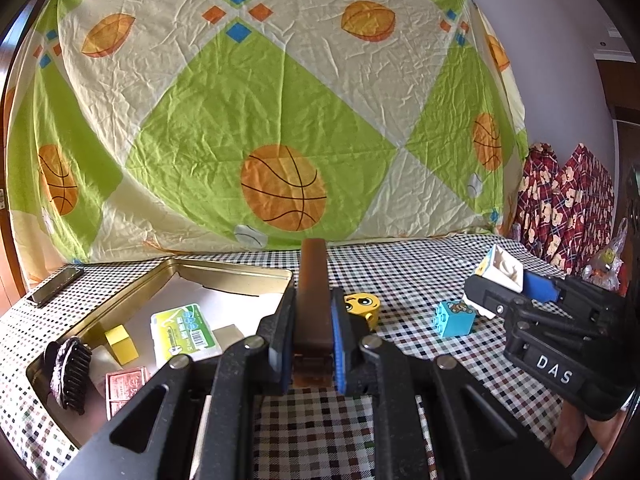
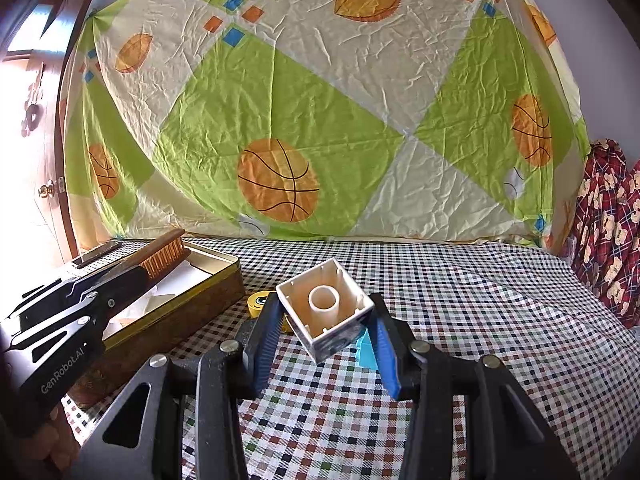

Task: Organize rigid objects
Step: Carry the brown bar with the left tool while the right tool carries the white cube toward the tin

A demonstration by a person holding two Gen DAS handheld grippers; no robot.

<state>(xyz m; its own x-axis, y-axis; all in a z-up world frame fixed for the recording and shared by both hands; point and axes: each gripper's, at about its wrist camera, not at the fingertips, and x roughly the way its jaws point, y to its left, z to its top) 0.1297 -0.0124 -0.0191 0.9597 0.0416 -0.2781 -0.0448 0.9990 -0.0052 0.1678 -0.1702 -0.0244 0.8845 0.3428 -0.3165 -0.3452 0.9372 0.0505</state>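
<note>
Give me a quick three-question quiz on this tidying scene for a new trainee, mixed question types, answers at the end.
1. True or false: the left gripper is shut on a wooden brush.
2. What does the right gripper hold? A) a yellow cube B) a white hollow block C) a hair clip
3. Fill in: the blue block lies on the checked ______, outside the tin.

Key: 1 true. 2 B, the white hollow block. 3 tablecloth.
</note>
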